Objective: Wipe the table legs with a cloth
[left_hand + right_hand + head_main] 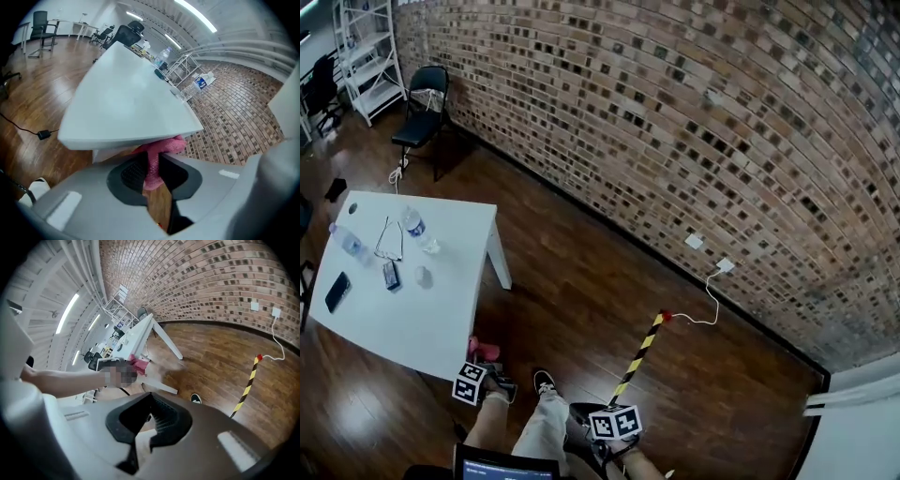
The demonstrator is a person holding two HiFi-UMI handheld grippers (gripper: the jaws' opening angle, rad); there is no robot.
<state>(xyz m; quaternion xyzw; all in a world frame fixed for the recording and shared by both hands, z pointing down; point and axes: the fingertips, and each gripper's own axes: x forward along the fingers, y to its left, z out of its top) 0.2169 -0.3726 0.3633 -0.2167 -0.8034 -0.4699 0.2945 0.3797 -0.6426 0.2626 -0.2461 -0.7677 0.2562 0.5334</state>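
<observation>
The left gripper (151, 171) is clamped on the pink cloth (165, 146) just under the bench (126, 103) corner, the right gripper (151, 398) is closed on nothing, and the cloth looks soft and light, best held by a bunched fold.

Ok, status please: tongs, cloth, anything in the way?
Left tongs shut on pink cloth, under table corner. Right tongs shut, empty, away from table. No obstacle seen.

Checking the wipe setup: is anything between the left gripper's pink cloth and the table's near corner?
Nothing visible does: the pink cloth, clamped in the left gripper, pokes up under the corner of the table.
</observation>
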